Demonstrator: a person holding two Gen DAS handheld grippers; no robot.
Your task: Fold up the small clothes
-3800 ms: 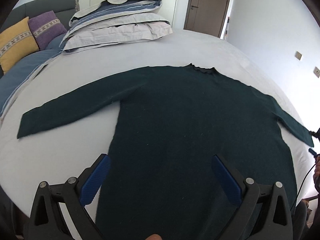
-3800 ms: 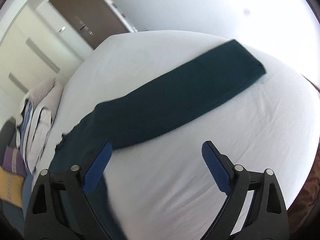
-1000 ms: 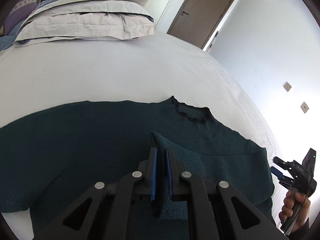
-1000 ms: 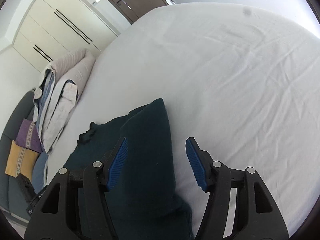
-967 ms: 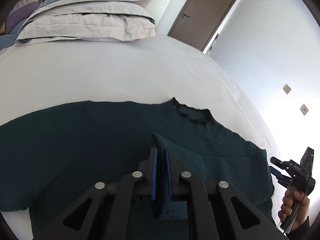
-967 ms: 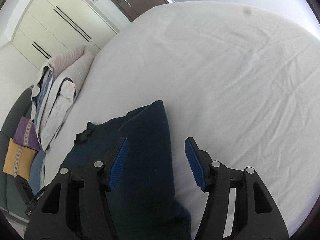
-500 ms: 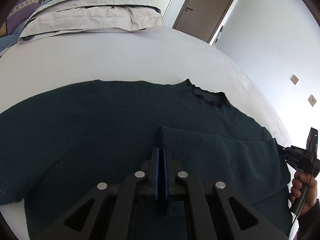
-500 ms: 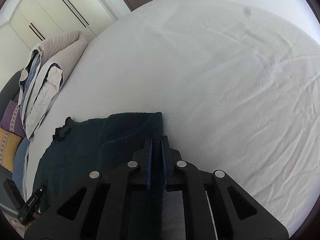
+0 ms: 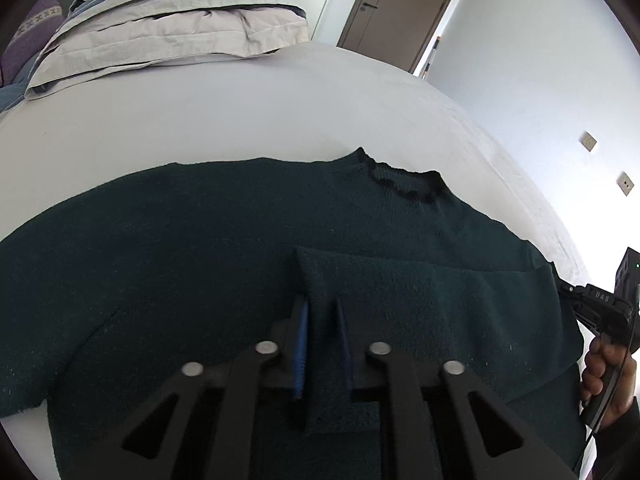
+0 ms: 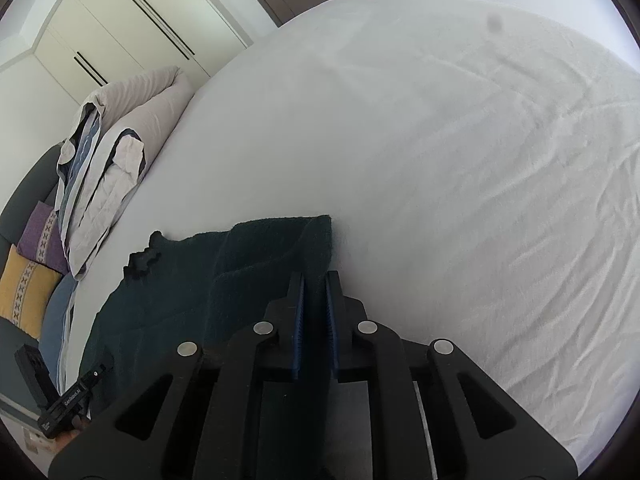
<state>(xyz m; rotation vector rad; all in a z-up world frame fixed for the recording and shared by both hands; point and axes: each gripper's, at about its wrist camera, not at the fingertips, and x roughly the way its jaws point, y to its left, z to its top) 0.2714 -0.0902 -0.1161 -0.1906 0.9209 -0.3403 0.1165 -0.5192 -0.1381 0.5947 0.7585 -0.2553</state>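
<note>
The sweater point(image 9: 200, 264) lies flat on the bed point(image 9: 240, 120), chest up, its neck point(image 9: 404, 180) at the far edge and its body running back toward the person. Its long axis, from the unfolded sleeve out at the left to the shoulder at the right, runs crosswise in front of both tools.

Starting at the left, that sleeve is spread out flat and nothing touches it. The left tool point(image 9: 322, 336) sits over the middle of the chest, its blue pads drawn in on the cuff end of the right sleeve point(image 9: 432, 292), which is laid leftward across the body as a flat band. The log has these jaws easing apart slightly, yet the cloth between them looks pinched.

At the right edge, the right tool point(image 10: 316, 300) is clamped on the fold point(image 10: 320, 240) where that sleeve turns back at the shoulder, with bare sheet just beyond it to the right. The person's hand point(image 9: 608, 368) on its handle shows at the right of the left view.

So the sleeve band is stretched between the two tools, each gripping one end. My guess is the next move turns on that line: the band looks roughly level across the chest, and the untouched left sleeve is nearer the left tool.

The knit is dark green, thick and soft, with a frilled neck. It lies smooth, with no bunching that I can see.
</note>
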